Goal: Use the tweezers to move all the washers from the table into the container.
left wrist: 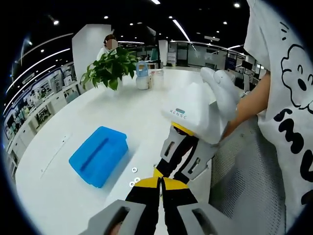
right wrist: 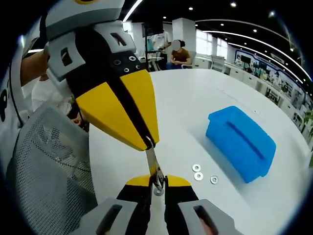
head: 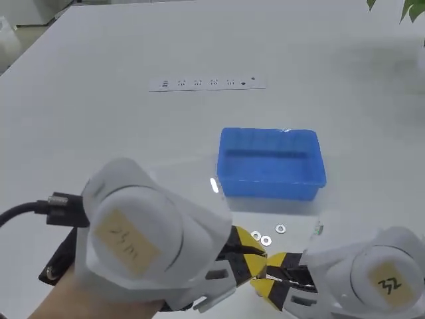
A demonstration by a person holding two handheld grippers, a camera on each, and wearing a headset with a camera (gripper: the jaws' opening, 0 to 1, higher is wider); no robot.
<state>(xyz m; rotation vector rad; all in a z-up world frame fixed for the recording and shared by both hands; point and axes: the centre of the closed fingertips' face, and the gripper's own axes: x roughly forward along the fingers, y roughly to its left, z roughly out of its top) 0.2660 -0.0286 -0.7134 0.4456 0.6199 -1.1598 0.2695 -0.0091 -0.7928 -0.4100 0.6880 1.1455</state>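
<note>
A thin metal pair of tweezers (right wrist: 152, 161) runs between the two grippers' jaw tips. My left gripper (left wrist: 160, 182) is shut on one end and my right gripper (right wrist: 157, 182) is shut on the other. In the head view the left gripper (head: 259, 262) and right gripper (head: 267, 278) meet tip to tip near the table's front edge. Three washers (head: 266, 240) lie on the white table just beyond the jaws, in front of the blue container (head: 271, 163). The same washers (right wrist: 198, 175) and the container (right wrist: 242, 142) lie to the right in the right gripper view.
A white power strip (head: 207, 83) lies far back on the table. A small greenish item (head: 319, 229) sits right of the washers. A potted plant (left wrist: 110, 68) and a bottle (left wrist: 142, 78) stand at the table's far end. A mesh chair (right wrist: 44, 161) is beside the person.
</note>
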